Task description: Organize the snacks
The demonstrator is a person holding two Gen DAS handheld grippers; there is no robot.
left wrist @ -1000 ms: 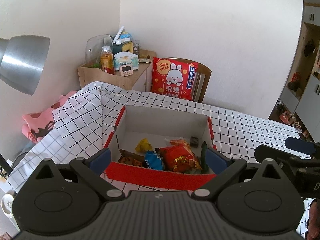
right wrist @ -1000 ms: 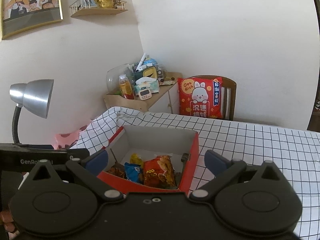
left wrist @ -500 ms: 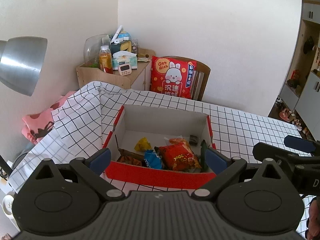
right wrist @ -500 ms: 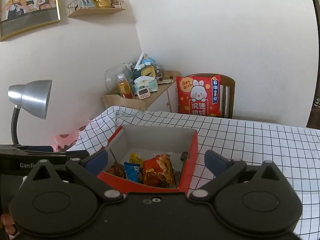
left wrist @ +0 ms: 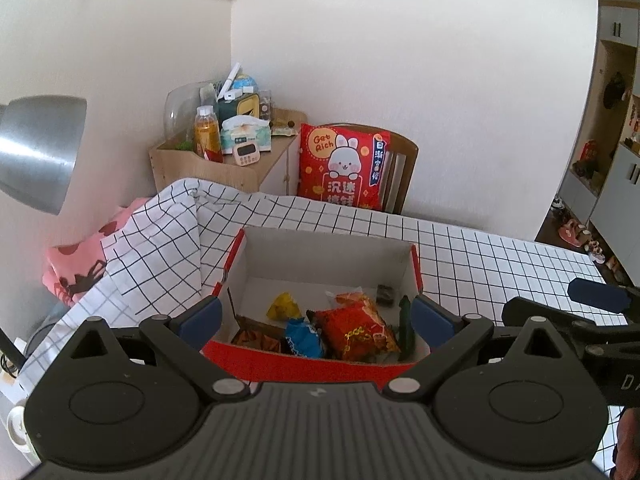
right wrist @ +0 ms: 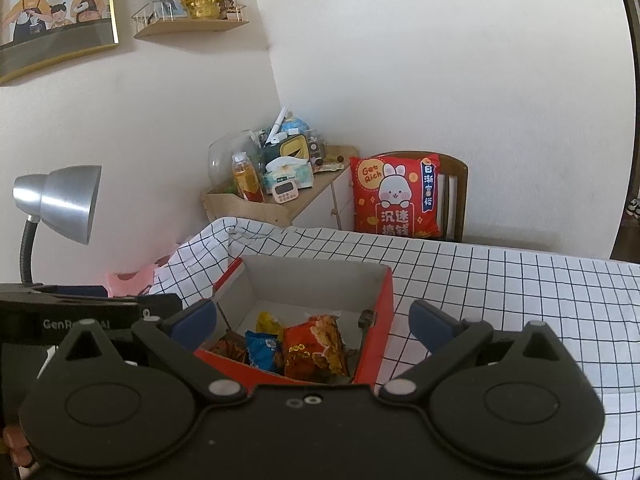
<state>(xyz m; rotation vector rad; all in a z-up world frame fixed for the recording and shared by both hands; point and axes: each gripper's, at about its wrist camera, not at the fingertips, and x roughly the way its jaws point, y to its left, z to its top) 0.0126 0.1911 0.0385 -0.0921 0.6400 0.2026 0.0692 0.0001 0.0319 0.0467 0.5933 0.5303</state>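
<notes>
With both of my tools spread wide and holding nothing, I look down on the snack box [left wrist: 316, 356], a shallow cardboard tray, red outside and plain white inside, sitting on the bench [left wrist: 480, 252] under a white cloth with a thin black grid. The left tool [left wrist: 316, 314] frames the box's near wall; the right tool [right wrist: 312, 318] hangs just beside it, over the box's right wall. Inside lie crinkly foil packets: a puffy red bag [left wrist: 358, 332], a small blue packet [left wrist: 302, 338] touching it, a yellow wrapped piece [left wrist: 284, 306] behind, and a brown packet [left wrist: 254, 336] against the left wall. A small dark square piece [left wrist: 385, 293] lies in the far right corner.
</notes>
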